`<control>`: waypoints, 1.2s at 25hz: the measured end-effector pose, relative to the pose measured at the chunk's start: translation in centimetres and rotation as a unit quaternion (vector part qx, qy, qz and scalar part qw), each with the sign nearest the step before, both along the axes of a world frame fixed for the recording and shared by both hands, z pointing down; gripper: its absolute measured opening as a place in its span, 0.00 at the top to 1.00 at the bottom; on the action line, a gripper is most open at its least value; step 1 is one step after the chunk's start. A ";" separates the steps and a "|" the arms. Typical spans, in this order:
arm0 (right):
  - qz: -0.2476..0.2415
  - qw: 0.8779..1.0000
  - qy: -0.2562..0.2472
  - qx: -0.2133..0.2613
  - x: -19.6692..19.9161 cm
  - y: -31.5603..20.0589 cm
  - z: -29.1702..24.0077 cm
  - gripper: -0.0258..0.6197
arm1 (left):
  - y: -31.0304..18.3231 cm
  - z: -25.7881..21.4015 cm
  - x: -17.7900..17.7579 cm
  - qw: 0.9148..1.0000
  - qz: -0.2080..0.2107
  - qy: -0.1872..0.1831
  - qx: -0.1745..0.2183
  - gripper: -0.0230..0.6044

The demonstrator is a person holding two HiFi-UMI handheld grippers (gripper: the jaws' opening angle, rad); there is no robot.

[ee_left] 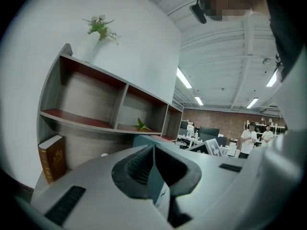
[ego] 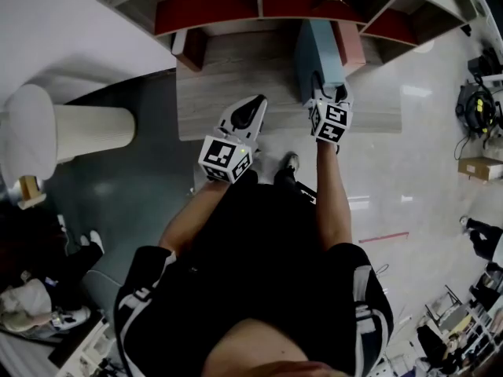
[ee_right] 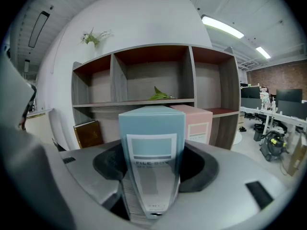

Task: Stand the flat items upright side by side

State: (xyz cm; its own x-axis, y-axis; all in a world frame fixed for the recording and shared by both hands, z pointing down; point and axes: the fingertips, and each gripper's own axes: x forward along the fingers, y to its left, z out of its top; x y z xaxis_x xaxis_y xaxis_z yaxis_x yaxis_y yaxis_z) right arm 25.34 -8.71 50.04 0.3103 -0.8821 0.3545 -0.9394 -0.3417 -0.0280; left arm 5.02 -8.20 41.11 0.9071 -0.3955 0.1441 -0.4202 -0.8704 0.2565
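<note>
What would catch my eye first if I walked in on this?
The blue file box strikes first: it stands upright on the wooden desk, clamped in the right hand-held gripper, with a pink file box close beside it. The left hand-held gripper is shut and empty, and a brown book sits at the desk's left end.
</note>
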 end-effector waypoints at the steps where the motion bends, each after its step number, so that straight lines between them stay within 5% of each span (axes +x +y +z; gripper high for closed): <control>1: 0.000 1.000 0.001 0.001 0.3 -0.3 0.1 0.51 | 0.1 0.1 0.3 1.000 0.000 -0.002 0.000 0.91; 30: 0.002 0.999 0.034 -0.011 2.9 -5.9 2.0 0.48 | -2.2 1.1 2.0 1.000 -0.016 -0.007 -0.024 0.91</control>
State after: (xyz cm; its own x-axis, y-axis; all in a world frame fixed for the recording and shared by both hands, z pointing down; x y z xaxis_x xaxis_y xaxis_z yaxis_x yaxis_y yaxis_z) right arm 28.27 -14.57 52.02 0.3383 -0.8730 0.3513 -0.9373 -0.3457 0.0435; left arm 7.06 -10.39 42.25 0.8919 -0.4167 0.1755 -0.4514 -0.8435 0.2911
